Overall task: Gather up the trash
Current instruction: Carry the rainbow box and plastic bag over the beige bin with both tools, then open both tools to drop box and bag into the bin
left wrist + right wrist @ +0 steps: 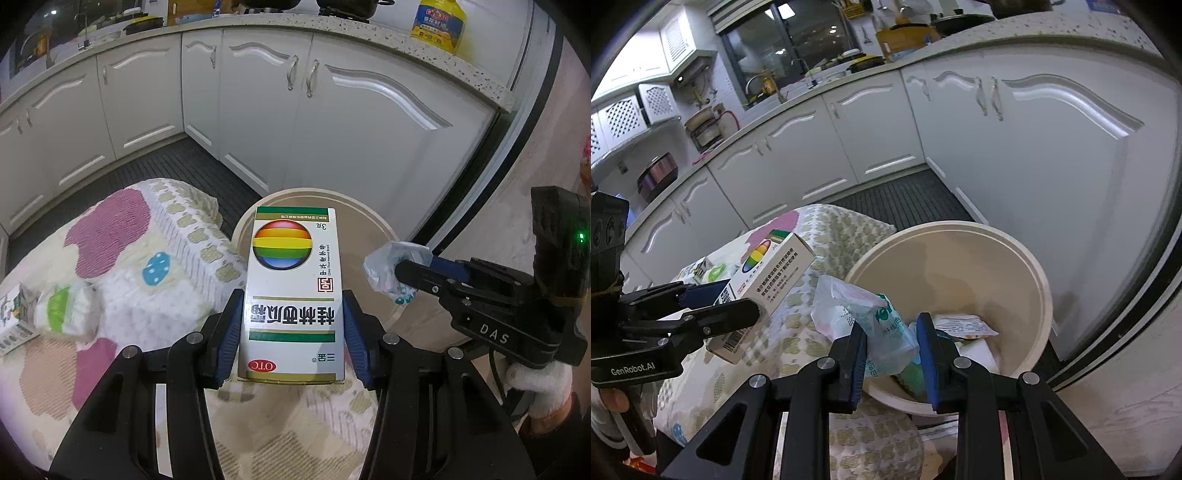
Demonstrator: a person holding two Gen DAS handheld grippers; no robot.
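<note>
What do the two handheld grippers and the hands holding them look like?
Both are black, angular frames with silver bolts and ridged blue pads lining the fingers. The left gripper reads GenRobot.AI on its body. The right gripper is marked DAS, shows a green light and a black cable, and a white-gloved hand grips its handle.
</note>
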